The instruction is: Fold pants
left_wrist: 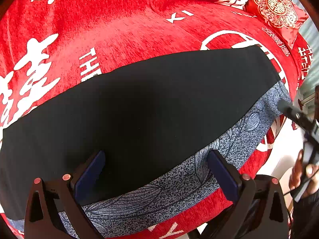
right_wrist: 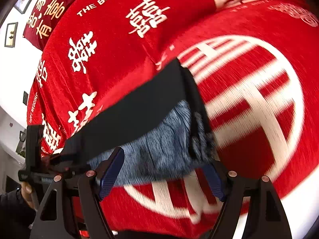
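The pants (left_wrist: 151, 107) lie flat on the red bedspread: a black leg folded over a blue-grey leaf-print layer (left_wrist: 179, 179) that shows along the near edge. My left gripper (left_wrist: 157, 175) is open and empty, just above the near edge of the pants, one finger over the black cloth, one over the print. The right wrist view is motion-blurred. There the pants (right_wrist: 143, 107) run from centre to lower left, with the blue-grey layer (right_wrist: 163, 145) nearest. My right gripper (right_wrist: 162, 179) is open and empty over that near end.
The red bedspread (left_wrist: 127, 29) with white characters covers the whole surface. A red embroidered cushion (left_wrist: 277, 10) sits at the far right. The bed edge and white floor (left_wrist: 287, 145) lie to the right. The other gripper and hand show at each view's side (right_wrist: 33, 159).
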A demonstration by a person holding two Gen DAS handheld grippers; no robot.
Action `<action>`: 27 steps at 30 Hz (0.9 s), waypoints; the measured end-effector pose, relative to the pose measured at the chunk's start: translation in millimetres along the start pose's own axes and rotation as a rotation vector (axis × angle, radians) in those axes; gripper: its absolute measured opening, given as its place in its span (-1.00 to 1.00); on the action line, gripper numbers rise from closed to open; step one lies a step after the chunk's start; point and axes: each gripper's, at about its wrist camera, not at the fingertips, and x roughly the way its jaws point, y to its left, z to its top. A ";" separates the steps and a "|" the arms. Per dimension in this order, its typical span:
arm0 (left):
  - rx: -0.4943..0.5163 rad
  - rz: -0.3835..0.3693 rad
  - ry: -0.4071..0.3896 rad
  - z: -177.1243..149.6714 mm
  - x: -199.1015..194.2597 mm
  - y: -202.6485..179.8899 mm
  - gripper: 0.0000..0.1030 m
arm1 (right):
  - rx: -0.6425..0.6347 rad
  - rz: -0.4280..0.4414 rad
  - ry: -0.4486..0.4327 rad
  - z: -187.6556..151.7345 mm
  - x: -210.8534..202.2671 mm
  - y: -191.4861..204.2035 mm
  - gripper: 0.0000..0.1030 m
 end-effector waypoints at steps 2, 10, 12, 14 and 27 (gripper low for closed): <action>0.000 0.000 0.001 0.7 -0.6 -0.2 0.99 | -0.023 0.001 0.017 8.5 13.7 4.5 0.51; -0.001 0.013 -0.008 -1.3 -0.8 -2.3 0.99 | -0.062 -0.072 0.056 23.8 26.9 18.8 -0.64; -0.005 0.021 -0.007 -0.7 -0.5 -3.5 0.99 | -0.080 -0.091 0.041 24.9 20.3 25.6 -0.64; -0.032 0.024 -0.011 1.5 -4.7 -3.2 0.94 | -0.108 -0.133 0.058 26.1 21.6 31.0 -0.64; -0.270 0.168 -0.009 11.8 5.2 11.1 1.00 | -0.162 -0.247 0.124 28.2 42.5 42.9 -0.64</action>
